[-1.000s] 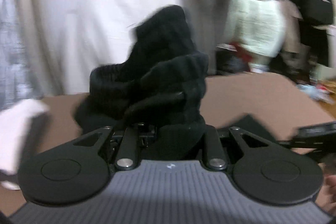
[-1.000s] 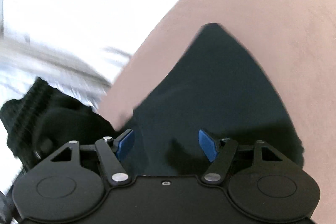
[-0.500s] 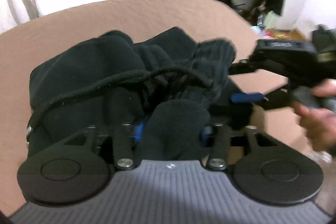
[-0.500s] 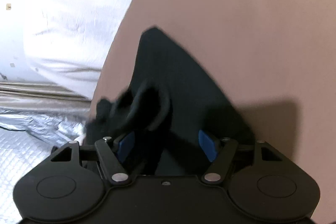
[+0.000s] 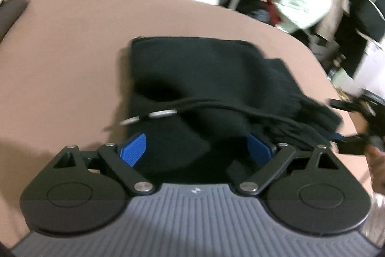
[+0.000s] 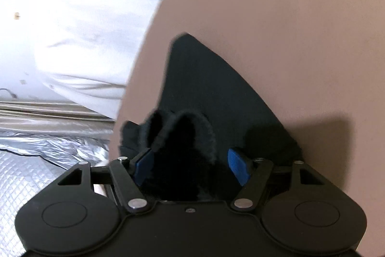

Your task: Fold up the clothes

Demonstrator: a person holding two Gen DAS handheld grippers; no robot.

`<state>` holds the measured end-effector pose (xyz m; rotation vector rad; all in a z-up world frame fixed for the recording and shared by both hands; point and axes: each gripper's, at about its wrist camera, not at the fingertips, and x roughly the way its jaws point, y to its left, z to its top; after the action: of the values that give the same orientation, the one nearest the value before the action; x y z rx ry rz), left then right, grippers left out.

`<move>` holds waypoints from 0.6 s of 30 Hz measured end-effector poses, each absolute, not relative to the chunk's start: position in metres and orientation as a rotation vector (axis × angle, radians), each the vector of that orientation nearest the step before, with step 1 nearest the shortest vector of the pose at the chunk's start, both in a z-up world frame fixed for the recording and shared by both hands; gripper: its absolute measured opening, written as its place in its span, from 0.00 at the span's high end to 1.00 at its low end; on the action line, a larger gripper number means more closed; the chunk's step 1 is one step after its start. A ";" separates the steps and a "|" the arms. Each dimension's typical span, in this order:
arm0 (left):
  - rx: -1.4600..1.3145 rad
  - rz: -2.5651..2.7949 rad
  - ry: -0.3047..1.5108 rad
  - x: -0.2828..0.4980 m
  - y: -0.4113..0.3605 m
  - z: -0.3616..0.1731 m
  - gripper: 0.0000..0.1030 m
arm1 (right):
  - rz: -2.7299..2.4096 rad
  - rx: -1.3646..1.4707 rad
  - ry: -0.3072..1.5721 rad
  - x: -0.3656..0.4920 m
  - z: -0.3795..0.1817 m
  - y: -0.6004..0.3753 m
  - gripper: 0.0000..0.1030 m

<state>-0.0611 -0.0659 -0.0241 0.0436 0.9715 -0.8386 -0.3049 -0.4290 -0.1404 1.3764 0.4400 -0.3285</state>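
Fingers [image 5: 133, 148] of left gripper [image 5: 196, 148] spread wide, jaws just been opening; black garment [image 5: 204, 78] lies loose between blue pads, not pinched. Drawcord [image 5: 216, 105] with metal tip trails across folds. Right gripper [image 6: 191, 164] likewise spread, fuzzy black fold bulging between pads; grip on it cannot be told. Garment bunched on brown table [image 5: 72, 52]. Person's hand [image 5: 376, 168] at right edge. White cloth [image 6: 84, 40] beyond table.
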 end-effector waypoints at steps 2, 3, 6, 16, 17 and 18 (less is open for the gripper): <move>0.013 -0.809 1.018 -0.053 -0.064 -0.035 0.11 | -0.299 1.313 0.432 -0.299 -0.126 -0.427 0.26; 0.000 -0.797 1.038 -0.049 -0.063 -0.040 0.11 | -0.286 1.259 0.445 -0.297 -0.119 -0.424 0.25; -0.015 -0.799 1.100 -0.046 -0.062 -0.054 0.11 | -0.243 1.121 0.524 -0.281 -0.108 -0.411 0.24; 0.048 -0.734 1.165 -0.047 -0.068 -0.076 0.10 | -0.359 0.982 0.681 -0.277 -0.108 -0.385 0.25; 0.037 -0.705 1.163 -0.045 -0.064 -0.075 0.11 | -0.363 0.978 0.677 -0.281 -0.108 -0.382 0.24; 0.008 -0.683 1.149 -0.045 -0.058 -0.071 0.12 | -0.386 0.975 0.675 -0.286 -0.108 -0.379 0.24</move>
<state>-0.0447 -0.0585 -0.0714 0.0078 1.1490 -0.6830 -0.2861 -0.3795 -0.1081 0.9753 0.6749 -0.3856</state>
